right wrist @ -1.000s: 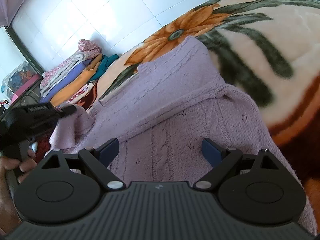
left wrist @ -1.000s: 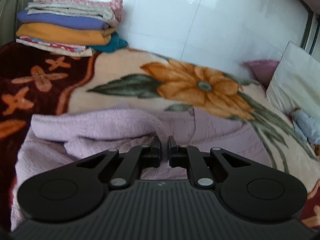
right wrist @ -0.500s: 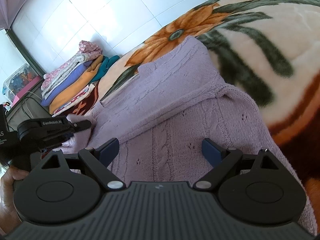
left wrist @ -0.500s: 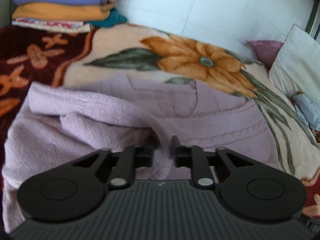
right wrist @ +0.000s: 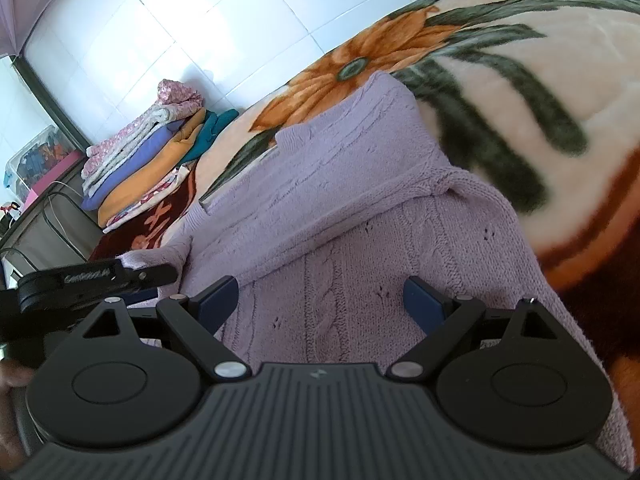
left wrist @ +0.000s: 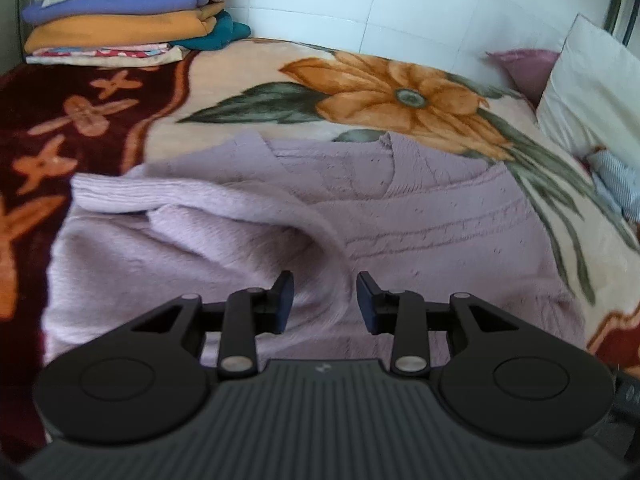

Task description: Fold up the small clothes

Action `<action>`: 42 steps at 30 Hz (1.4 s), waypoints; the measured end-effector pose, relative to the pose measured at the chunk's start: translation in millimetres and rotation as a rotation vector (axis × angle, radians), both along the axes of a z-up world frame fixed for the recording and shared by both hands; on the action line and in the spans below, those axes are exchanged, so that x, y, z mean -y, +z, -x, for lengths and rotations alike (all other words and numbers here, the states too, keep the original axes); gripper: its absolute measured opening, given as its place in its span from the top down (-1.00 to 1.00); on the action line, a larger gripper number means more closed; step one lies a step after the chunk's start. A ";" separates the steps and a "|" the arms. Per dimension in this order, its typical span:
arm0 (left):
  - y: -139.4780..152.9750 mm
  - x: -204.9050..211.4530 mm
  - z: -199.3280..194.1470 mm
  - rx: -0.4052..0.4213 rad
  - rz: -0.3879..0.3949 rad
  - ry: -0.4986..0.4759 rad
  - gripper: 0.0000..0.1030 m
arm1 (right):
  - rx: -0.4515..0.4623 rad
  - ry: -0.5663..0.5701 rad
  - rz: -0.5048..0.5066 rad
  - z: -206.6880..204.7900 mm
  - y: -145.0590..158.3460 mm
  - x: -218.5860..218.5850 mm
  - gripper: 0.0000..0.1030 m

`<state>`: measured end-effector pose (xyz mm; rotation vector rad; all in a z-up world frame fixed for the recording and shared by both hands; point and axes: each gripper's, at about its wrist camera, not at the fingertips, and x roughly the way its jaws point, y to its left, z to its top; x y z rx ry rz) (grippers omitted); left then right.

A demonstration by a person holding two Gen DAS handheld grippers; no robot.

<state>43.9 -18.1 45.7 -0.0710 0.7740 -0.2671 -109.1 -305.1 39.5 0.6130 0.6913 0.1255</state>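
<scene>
A lilac knitted sweater [left wrist: 420,216] lies on a floral blanket [left wrist: 248,76]. Its left sleeve [left wrist: 224,216] is folded across the body and runs between my left gripper's jaws. My left gripper [left wrist: 325,300] is open, its jaws apart on either side of the sleeve, just above the cloth. My right gripper [right wrist: 320,300] is wide open and empty over the sweater's lower cable-knit part [right wrist: 360,264]. The left gripper also shows in the right wrist view [right wrist: 100,280], at the sweater's left side.
A stack of folded clothes [left wrist: 124,12] sits at the blanket's far left corner, against a white tiled wall [left wrist: 400,0]. A white pillow [left wrist: 592,80] and a purple cushion [left wrist: 524,64] lie at the far right. A dark rack [right wrist: 44,232] stands beyond the stack.
My left gripper was shut on the sleeve, carried it down over the sweater's body, and has opened, leaving the sleeve lying there. The right gripper has stayed still and open.
</scene>
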 end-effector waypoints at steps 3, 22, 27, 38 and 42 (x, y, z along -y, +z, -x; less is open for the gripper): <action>2.9 -7.4 11.2 -0.005 -0.048 0.025 -0.06 | -0.008 0.002 0.007 -0.9 1.3 -1.2 -0.82; -4.6 -101.3 38.8 -0.063 -0.018 0.215 -0.07 | -0.045 0.337 0.221 -67.4 78.2 -116.6 -0.82; -12.9 -107.6 36.4 -0.095 0.022 0.231 -0.06 | -0.021 0.437 0.315 -93.3 100.9 -166.6 -0.82; -18.6 -109.2 37.4 -0.092 0.024 0.213 -0.06 | -0.001 0.549 0.412 -135.5 97.7 -244.7 -0.82; -19.2 -109.8 37.6 -0.088 0.032 0.217 -0.08 | 0.022 0.616 0.491 -150.6 93.7 -275.7 -0.81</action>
